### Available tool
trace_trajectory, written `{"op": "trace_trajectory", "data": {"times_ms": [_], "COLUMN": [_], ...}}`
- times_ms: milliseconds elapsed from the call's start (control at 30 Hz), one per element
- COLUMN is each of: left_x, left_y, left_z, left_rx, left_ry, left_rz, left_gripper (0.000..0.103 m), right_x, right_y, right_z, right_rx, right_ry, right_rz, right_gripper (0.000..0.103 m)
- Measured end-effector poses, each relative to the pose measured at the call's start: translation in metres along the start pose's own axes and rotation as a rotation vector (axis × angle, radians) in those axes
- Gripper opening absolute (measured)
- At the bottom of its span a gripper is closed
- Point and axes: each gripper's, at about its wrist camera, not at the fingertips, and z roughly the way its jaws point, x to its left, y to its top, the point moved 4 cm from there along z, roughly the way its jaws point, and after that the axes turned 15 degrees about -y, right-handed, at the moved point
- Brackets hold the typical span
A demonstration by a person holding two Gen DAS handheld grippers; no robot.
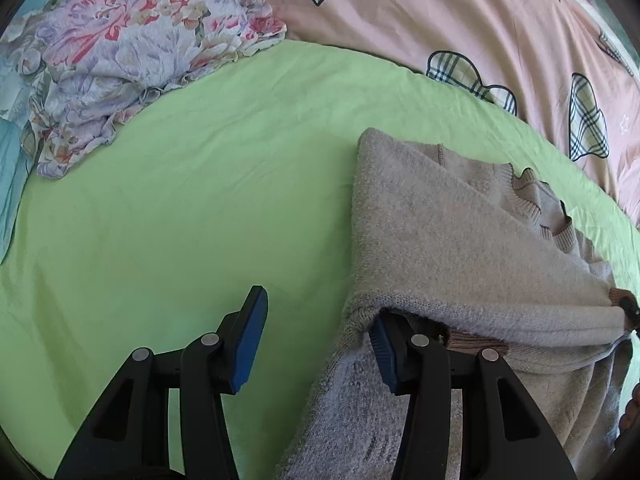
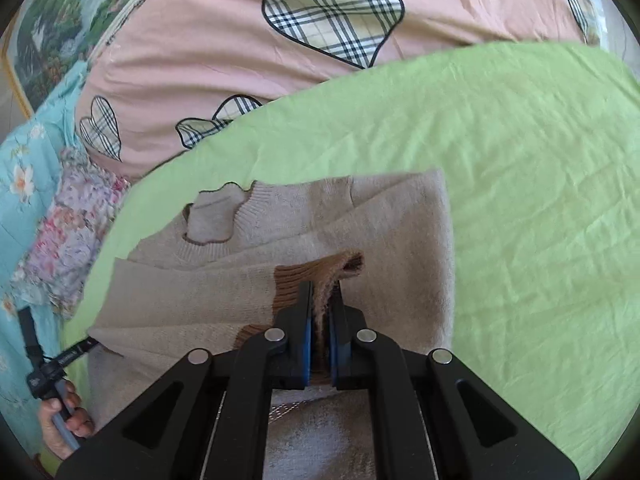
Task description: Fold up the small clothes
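Observation:
A beige knit sweater [image 1: 460,232] with brown ribbed cuffs lies partly folded on the green sheet [image 1: 180,200]. My left gripper [image 1: 316,320] is open at the sweater's left edge. Its right finger [image 1: 384,352] is tucked under a fold, while its left finger [image 1: 250,336] is over bare sheet. In the right wrist view my right gripper [image 2: 320,300] is shut on the sweater's sleeve [image 2: 324,276] at its brown cuff, with fuzzy fabric pinched between the blue pads. The sweater's body [image 2: 400,240] spreads out ahead of it, collar [image 2: 212,216] to the left.
A crumpled floral cloth [image 1: 120,52] lies at the sheet's far left. A pink quilt with plaid hearts [image 2: 280,60] borders the far side. Blue floral bedding [image 2: 24,176] is at the left. A hand [image 2: 60,416] holds the other gripper's handle.

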Motion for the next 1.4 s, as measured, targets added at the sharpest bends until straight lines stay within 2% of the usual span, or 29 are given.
{"op": "trace_trajectory", "data": {"times_ms": [100,167,300,500,667,1000,1400], "left_x": [0.000,-0.003,0.001,0.009,0.006,-0.002,0.012], "left_y": [-0.002,-0.004,-0.007,-0.015,-0.032,-0.094,-0.174], "left_z": [0.004,-0.003,-0.022,-0.046,-0.062,-0.106,-0.158], "left_rx": [0.059,0.073,0.086,0.084,0.092,0.137,0.212], "left_ry": [-0.047,-0.090,-0.152,-0.224,-0.241,-0.274,-0.310], "left_rz": [0.014,0.052,0.087,0.043,0.030,0.071,0.098], "left_gripper": [0.050,0.050,0.051,0.054,0.055,0.060,0.062], "right_x": [-0.005,-0.011,-0.020,-0.029,-0.028,-0.046,-0.065], "right_y": [-0.009,-0.014,-0.016,-0.025,-0.049,-0.118,-0.190], "right_z": [0.026,0.030,0.017,-0.026,-0.057,-0.111,-0.164], "right_rx": [0.113,0.133,0.112,0.064,0.056,0.079,0.083], "right_ry": [-0.030,-0.024,-0.029,-0.007,0.005,0.019,0.059], "right_rz": [-0.006,0.012,0.034,0.060,0.039,0.073,0.078], "right_gripper": [0.007,0.009,0.019,0.032,0.039,0.042,0.045]}}
